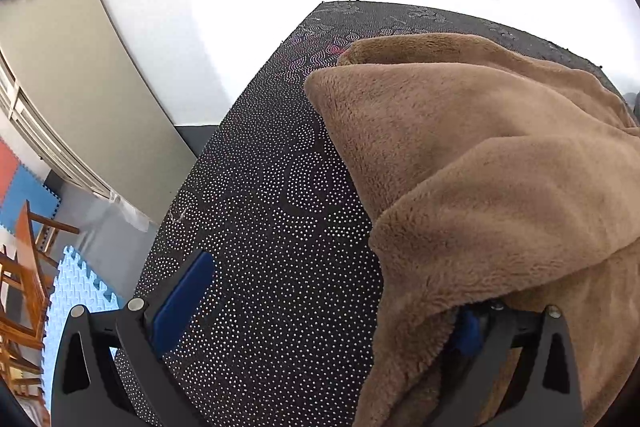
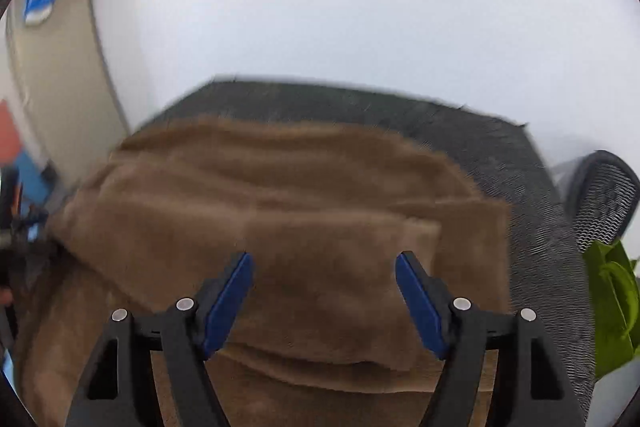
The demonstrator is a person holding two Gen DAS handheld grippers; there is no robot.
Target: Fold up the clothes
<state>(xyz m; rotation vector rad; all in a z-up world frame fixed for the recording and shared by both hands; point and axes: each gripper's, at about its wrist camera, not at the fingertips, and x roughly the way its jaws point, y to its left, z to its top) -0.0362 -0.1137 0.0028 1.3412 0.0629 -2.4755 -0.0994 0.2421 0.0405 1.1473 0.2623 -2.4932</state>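
garment: brown fleece garment [image 2: 280,195] lies in overlapping layers on the dotted black table mat [image 1: 260,227] | left gripper [image 1: 320,307]: jaws spread wide, fleece draped over its right finger | right gripper [image 2: 324,291]: wide, empty, above the layers | step: seemingly mid-fold; stage unclear | next: needs a clean edge pinch

The brown garment [image 1: 480,155] is a thick, fluffy fleece cloth, matt and soft. The table cover [image 1: 264,227] is a dark woven cloth with small shiny dots. The gripper fingers [image 2: 228,303] carry smooth blue pads on matt black plastic, with round metal pins.
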